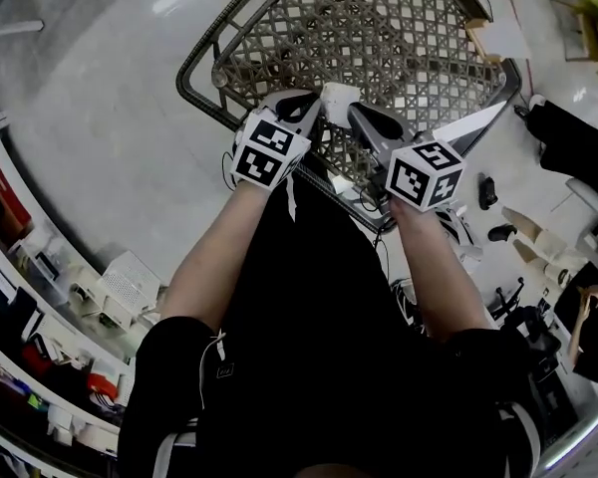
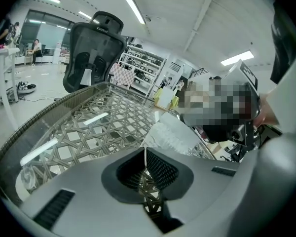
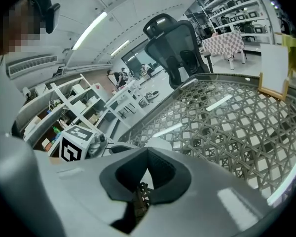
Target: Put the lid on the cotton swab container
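Observation:
A whitish container point(image 1: 339, 96) stands on the woven lattice table point(image 1: 399, 18) close to its near edge, between my two grippers. In the left gripper view it is a translucent ribbed box point(image 2: 171, 132) just beyond the jaws and to the right. In the right gripper view a white rounded thing point(image 3: 158, 143) shows just past the jaws; I cannot tell whether it is the lid. My left gripper point(image 1: 312, 105) is shut, its pads point(image 2: 155, 168) meeting with nothing between them. My right gripper point(image 1: 357, 114) is shut too and empty. Both hover over the table's near edge.
A black mesh office chair point(image 2: 91, 53) stands at the table's far side. A pale board in a wooden frame point(image 3: 273, 68) lies at the table's far right edge. Shelves point(image 1: 20, 297) line the left side, and loose gear point(image 1: 498, 232) covers the floor at right.

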A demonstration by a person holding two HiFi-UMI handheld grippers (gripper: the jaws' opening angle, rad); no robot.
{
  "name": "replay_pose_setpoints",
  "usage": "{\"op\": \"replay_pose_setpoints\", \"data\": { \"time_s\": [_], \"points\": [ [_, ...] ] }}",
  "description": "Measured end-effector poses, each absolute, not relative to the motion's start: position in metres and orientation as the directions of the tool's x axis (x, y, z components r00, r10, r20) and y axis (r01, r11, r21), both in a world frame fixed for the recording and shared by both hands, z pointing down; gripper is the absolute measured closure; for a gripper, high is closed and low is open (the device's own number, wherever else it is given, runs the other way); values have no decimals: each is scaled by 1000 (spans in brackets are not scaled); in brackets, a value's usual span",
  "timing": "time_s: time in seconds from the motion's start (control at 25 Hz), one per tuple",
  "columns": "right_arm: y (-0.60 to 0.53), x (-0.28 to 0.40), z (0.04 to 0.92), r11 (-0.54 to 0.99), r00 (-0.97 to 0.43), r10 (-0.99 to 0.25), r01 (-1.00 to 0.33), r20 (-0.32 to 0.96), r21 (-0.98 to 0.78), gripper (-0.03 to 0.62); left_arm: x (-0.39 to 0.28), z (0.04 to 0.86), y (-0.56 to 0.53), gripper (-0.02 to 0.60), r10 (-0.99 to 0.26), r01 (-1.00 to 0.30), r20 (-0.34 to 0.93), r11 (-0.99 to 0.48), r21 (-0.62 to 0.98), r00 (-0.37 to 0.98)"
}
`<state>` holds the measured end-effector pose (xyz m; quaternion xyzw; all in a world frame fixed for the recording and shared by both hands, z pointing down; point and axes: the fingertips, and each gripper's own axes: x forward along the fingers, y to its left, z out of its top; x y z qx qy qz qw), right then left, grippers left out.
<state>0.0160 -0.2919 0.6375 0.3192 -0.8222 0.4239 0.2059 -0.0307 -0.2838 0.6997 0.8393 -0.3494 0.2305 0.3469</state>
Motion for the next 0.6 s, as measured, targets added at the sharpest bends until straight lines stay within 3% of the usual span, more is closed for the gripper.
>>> {"op": "replay_pose_setpoints", "data": {
  "time_s": [0.6],
  "points": [
    [-287,7,657,590,-577,-277,-733,768,-338,583,-80,685,-273,565,-481,-788,632,-465,404,608]
  ]
}}
